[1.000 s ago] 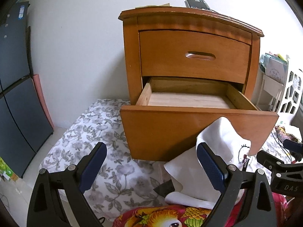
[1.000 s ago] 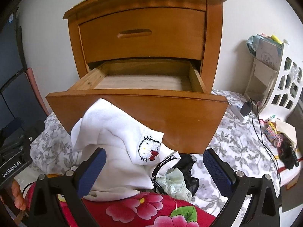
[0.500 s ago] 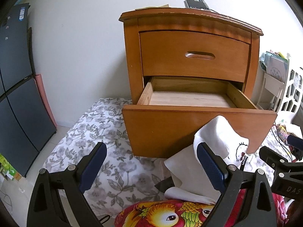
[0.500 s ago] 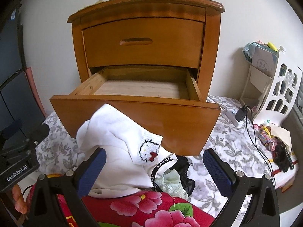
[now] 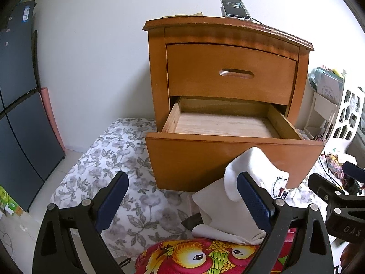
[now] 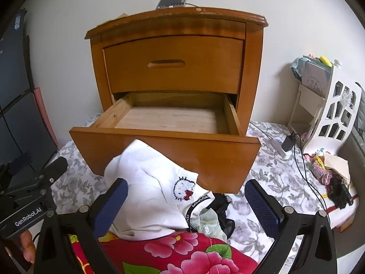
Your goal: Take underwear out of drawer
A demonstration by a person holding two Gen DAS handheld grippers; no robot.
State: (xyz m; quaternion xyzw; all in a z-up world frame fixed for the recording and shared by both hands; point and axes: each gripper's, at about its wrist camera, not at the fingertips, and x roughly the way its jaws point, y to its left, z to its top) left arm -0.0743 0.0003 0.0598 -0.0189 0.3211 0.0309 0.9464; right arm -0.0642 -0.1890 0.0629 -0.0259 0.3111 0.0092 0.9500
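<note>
Underwear (image 6: 148,196): white, cat patch, crumpled outside drawer (image 6: 168,146).

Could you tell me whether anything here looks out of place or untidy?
Yes: the lower drawer stands pulled out and looks empty, while the white underwear lies crumpled in a heap with other garments below its front. Both grippers are open.

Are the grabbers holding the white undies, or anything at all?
Nothing is held. The left gripper and right gripper are both wide open, and the white underwear lies on the pile below the open drawer.
</note>
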